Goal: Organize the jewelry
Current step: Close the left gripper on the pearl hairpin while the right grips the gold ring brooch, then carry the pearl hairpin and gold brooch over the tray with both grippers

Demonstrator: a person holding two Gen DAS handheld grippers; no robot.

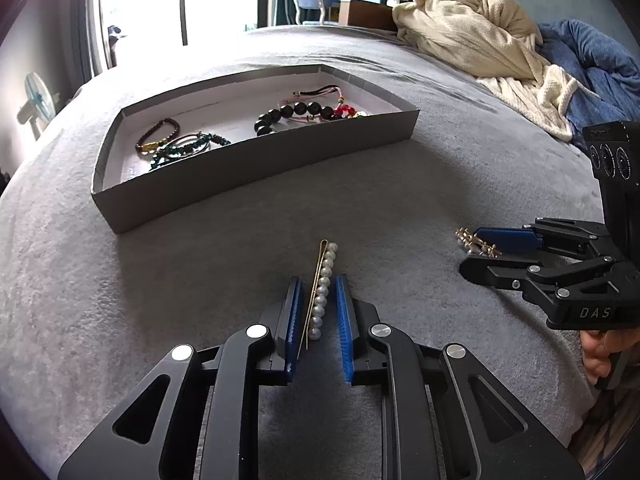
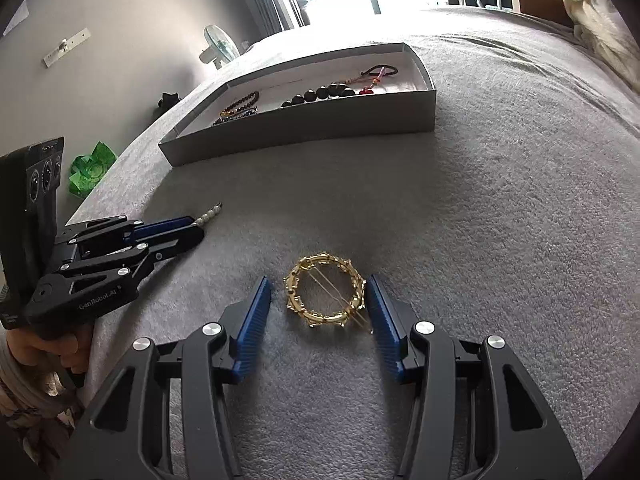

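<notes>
Pearl hairpin point(image 1: 321, 292) lies loose between the left tool's point(image 1: 319, 312) narrowly spread jaws; closing off-centre could flick it aside, while the right tool point(image 2: 319, 312) stands spread around the gold ring clip point(image 2: 325, 296).

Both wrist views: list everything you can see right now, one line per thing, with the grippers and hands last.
pearl hair clip: one, white pearls on gold pin, on the bedspread between the left gripper's pads
gold ring clip: one, gold, on the bedspread between the right gripper's pads
tray: one, grey outside, white inside, beyond both clips
black bead bracelet: one, black, right part of tray
dark bead bracelet: one, dark brown, left part of tray
green bracelet: one, green, beside it
bedspread: one, grey
blanket: one, cream, far right
fan: one, white, beyond the bed
left gripper: black with blue pads, narrow gap, pads not pressing
right gripper: same, open wider
hand: one, on the left gripper's handle
</notes>
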